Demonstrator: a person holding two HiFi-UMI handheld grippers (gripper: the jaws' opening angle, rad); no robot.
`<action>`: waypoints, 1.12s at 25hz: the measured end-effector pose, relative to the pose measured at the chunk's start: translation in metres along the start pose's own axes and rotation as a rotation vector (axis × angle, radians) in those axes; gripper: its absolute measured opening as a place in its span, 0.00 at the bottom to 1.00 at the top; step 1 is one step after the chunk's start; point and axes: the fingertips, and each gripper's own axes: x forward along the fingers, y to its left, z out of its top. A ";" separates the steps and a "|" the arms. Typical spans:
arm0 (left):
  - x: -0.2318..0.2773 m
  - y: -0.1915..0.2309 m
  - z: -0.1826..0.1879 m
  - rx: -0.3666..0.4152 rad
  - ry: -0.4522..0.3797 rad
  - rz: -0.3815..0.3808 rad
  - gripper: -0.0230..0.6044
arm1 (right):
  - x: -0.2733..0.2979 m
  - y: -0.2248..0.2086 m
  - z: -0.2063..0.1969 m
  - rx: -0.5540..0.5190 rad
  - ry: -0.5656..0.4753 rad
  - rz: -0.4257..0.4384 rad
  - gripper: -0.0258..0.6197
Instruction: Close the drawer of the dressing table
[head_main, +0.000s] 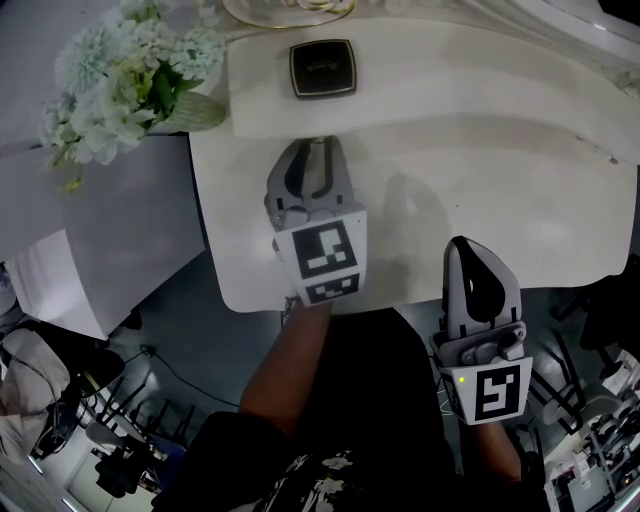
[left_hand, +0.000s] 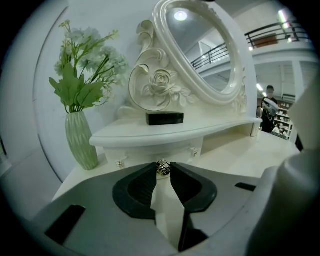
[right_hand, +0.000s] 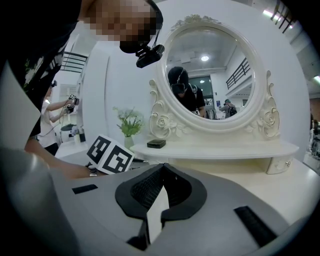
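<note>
Item 1. Dressing table (head_main: 480, 180): white, with a curved front edge. A raised shelf (left_hand: 200, 131) runs along the back beneath an oval mirror (left_hand: 200, 50) in a carved frame.

Item 2. Drawer (left_hand: 150, 150): we see its white front directly under the shelf, left of centre. It carries a small metal knob (left_hand: 163, 168). We cannot tell whether the front sits fully flush.

Item 3. Left gripper (head_main: 316, 150): it lies over the tabletop and points at the shelf edge. In the left gripper view its jaws are narrow and clamped on the drawer knob at their tips.

Item 4. Right gripper (head_main: 465, 250): we find it at the front edge of the table, well apart from the drawer. In the right gripper view its jaws meet at the tips with nothing between them.

Item 5. Black box (head_main: 322, 68): flat, resting on the shelf in front of the mirror base.

Item 6. Ribbed green vase (left_hand: 81, 140): upright at the table's left end, holding pale flowers (head_main: 130, 70).
</note>
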 end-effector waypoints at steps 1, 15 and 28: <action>0.001 0.000 0.000 0.001 0.000 -0.002 0.17 | 0.000 0.000 0.000 0.000 0.002 -0.004 0.04; -0.003 -0.002 0.000 -0.039 -0.007 -0.058 0.30 | -0.006 -0.006 0.010 -0.007 -0.023 -0.055 0.04; -0.092 -0.004 0.011 -0.041 -0.082 -0.090 0.04 | -0.036 0.009 0.028 -0.020 -0.138 -0.036 0.04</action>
